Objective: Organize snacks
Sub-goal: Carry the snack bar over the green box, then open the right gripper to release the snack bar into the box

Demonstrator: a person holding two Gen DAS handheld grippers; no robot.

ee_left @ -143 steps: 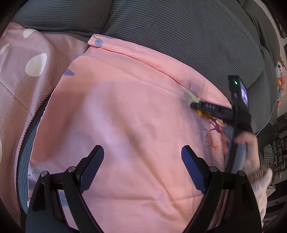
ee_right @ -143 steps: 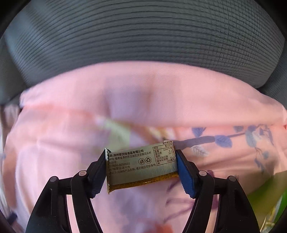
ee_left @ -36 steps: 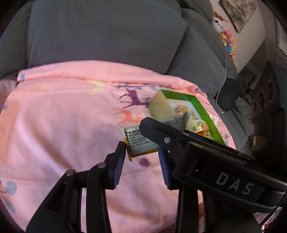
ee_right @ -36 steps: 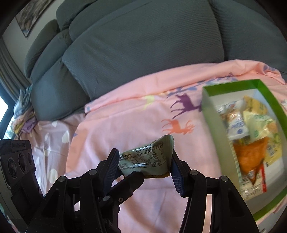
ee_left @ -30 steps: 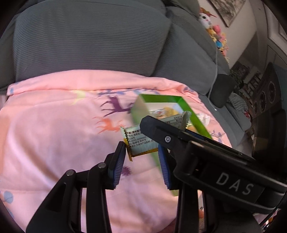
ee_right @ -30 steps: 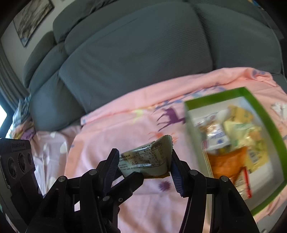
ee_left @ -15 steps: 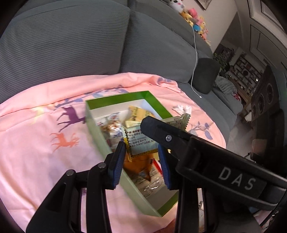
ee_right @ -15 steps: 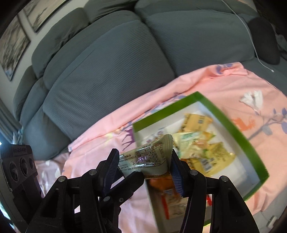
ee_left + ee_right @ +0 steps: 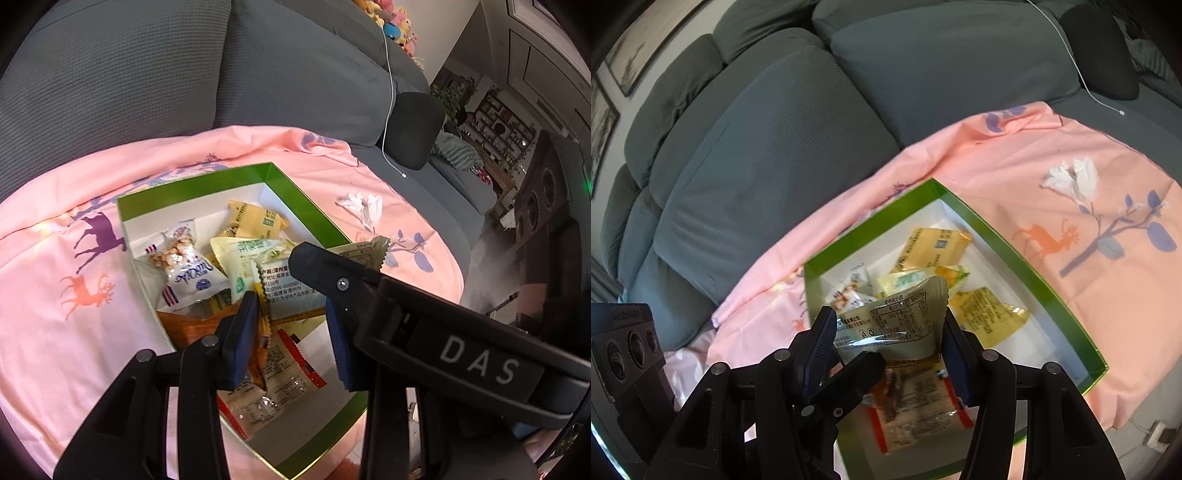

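A pale green snack packet [image 9: 890, 325] with printed text is pinched between the pads of my right gripper [image 9: 888, 341], held above the green-rimmed white box [image 9: 1027, 254]. The same packet [image 9: 291, 288] also sits between the pads of my left gripper [image 9: 291, 328], whose jaws are narrowed around it beside the right gripper's finger. The box [image 9: 192, 184] holds several snack packets: a white nut bag [image 9: 184, 262], yellow packets [image 9: 255, 221] and a red-edged packet [image 9: 284, 373].
The box lies on a pink deer-print sheet [image 9: 74, 332] over a grey sofa [image 9: 147, 74]. A crumpled white tissue [image 9: 360, 206] lies right of the box. A black cushion [image 9: 410, 129] and a white cable [image 9: 1082, 77] lie on the sofa's right end.
Both grippers swung right with the packet from over bare sheet to over the box. The box now fills the middle of both views.
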